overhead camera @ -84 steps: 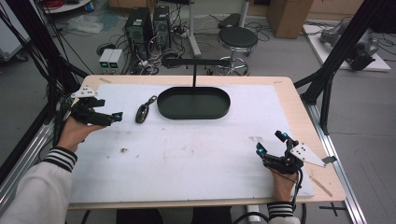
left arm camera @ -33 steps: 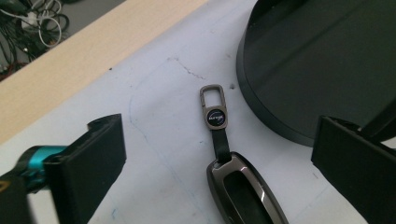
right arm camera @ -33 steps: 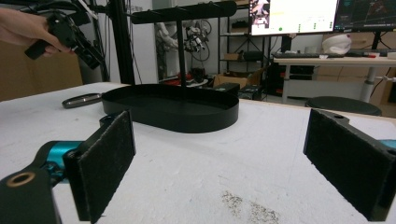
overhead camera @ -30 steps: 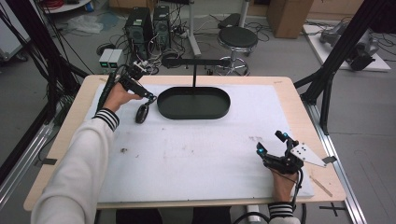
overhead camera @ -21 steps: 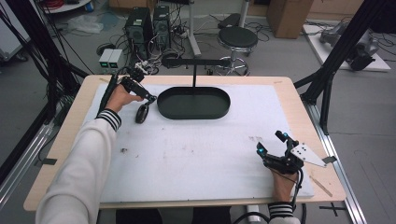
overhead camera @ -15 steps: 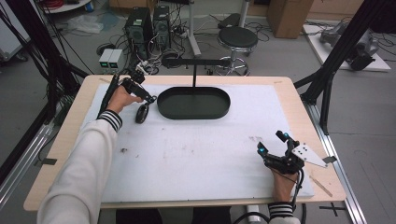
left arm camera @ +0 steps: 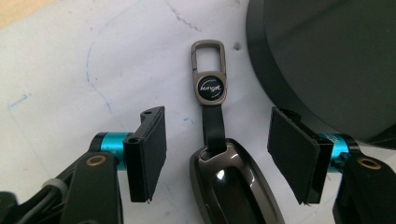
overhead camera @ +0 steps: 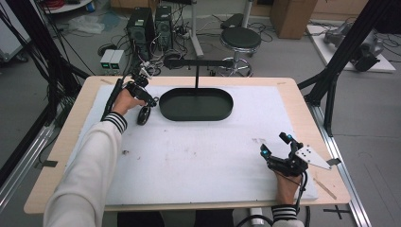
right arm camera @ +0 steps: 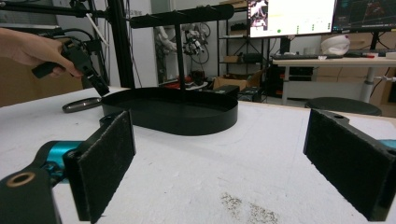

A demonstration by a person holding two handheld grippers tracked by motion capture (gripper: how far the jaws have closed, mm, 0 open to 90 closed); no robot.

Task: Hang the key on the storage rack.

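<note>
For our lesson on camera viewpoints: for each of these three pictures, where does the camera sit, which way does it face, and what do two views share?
High view: above the person's side, facing forward and down at the white table; forearms, both hand-held grippers.
Left gripper view: on the left hand-held gripper, facing down at the dark glossy key fob.
Right gripper view: on the right hand-held gripper, looking level across the table.
Shared: the black oval tray.

Glossy dark key fob with strap and clasp, flat beside black tray
</note>
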